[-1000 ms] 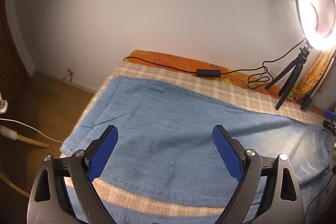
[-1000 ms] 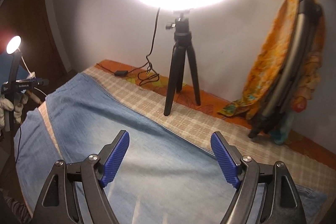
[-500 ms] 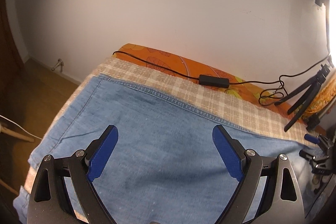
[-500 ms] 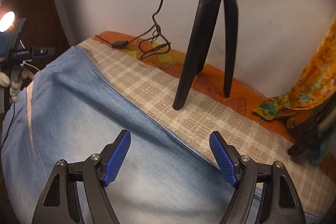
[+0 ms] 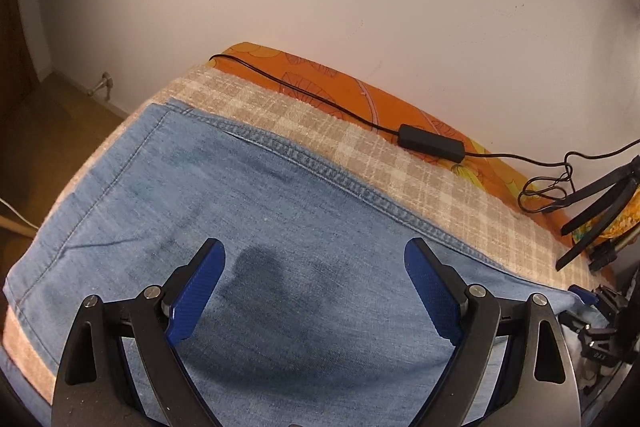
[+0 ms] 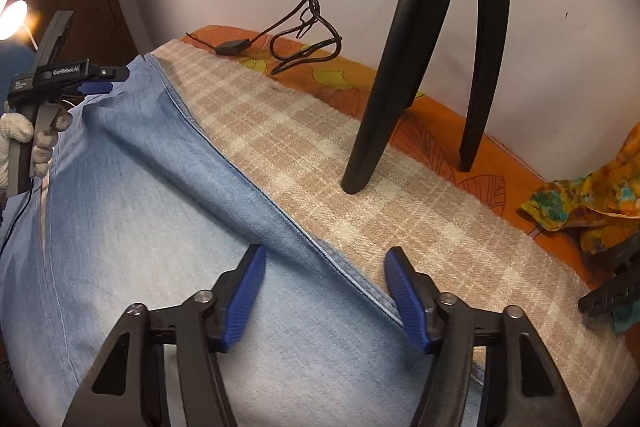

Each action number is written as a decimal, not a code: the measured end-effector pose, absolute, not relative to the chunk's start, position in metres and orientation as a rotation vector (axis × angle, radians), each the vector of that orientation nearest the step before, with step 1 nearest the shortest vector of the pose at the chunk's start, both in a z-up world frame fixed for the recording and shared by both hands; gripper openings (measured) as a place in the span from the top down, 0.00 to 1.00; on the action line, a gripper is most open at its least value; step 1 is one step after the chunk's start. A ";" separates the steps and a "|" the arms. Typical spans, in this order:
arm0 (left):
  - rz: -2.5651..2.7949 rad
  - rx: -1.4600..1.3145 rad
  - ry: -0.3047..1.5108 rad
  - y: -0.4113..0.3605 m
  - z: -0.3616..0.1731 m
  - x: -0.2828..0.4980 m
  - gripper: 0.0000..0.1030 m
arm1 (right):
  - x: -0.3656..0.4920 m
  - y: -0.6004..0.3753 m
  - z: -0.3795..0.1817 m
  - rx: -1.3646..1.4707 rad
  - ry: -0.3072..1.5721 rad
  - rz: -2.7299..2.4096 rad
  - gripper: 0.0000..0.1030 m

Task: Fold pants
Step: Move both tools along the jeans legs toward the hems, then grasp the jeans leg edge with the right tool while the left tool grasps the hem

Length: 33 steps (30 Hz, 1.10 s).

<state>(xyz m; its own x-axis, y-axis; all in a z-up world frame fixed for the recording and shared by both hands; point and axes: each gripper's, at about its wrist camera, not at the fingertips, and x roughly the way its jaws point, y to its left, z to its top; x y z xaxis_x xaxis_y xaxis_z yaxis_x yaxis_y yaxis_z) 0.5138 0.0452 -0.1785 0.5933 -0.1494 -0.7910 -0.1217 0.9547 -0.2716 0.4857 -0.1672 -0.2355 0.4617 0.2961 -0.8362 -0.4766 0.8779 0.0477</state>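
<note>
The right hand-held gripper (image 6: 324, 291) is closing its jaws over the far seam of the light blue denim pants (image 6: 140, 227), not yet pinching. The left hand-held gripper (image 5: 314, 291) hovers wide open above them. The pants lie flat on the beige checked blanket (image 6: 400, 219). I judge this the grasping step; next, both must pinch that edge.

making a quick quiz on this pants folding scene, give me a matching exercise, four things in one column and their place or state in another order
Things:
1. blue denim pants
2. black plastic tripod leg
3. black cable box
4. left gripper

Places or states:
A. lies on the orange leaf-print sheet
B. jaws wide open above the denim
C. spread flat on the beige checked blanket
D. foot stands on the blanket

Pairs: 1-C, 2-D, 3-A, 4-B
</note>
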 end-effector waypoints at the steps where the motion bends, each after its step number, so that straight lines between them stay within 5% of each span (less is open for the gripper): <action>1: -0.014 -0.314 0.944 0.046 -0.180 0.514 0.12 | 0.485 -0.166 -0.235 -0.194 0.985 0.492 0.53; 3: -0.009 -0.335 0.954 0.048 -0.183 0.516 0.12 | 0.482 -0.163 -0.233 -0.183 0.995 0.513 0.73; 6: -0.011 -0.377 0.974 0.052 -0.188 0.522 0.11 | 0.474 -0.158 -0.227 -0.195 0.992 0.515 0.85; 14: 0.016 -0.542 0.948 0.069 -0.182 0.533 0.11 | 0.425 -0.141 -0.196 -0.293 0.882 0.503 0.92; 26: 0.167 -0.404 1.015 0.041 -0.194 0.547 0.14 | 0.350 -0.108 -0.203 -0.550 0.784 0.542 0.94; 31: 0.183 -0.416 0.933 0.045 -0.193 0.534 0.46 | 0.348 -0.109 -0.204 -0.551 0.774 0.538 0.94; 33: 0.157 -0.453 0.911 0.050 -0.193 0.529 0.77 | 0.349 -0.110 -0.203 -0.540 0.771 0.533 0.94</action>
<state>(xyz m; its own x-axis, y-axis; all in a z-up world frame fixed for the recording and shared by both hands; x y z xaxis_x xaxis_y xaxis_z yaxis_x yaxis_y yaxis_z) 0.5287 0.0503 -0.1935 0.6088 -0.0581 -0.7912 -0.3199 0.8947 -0.3118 0.3491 -0.1099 -0.2030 0.6021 0.2465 -0.7594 -0.6239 0.7388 -0.2548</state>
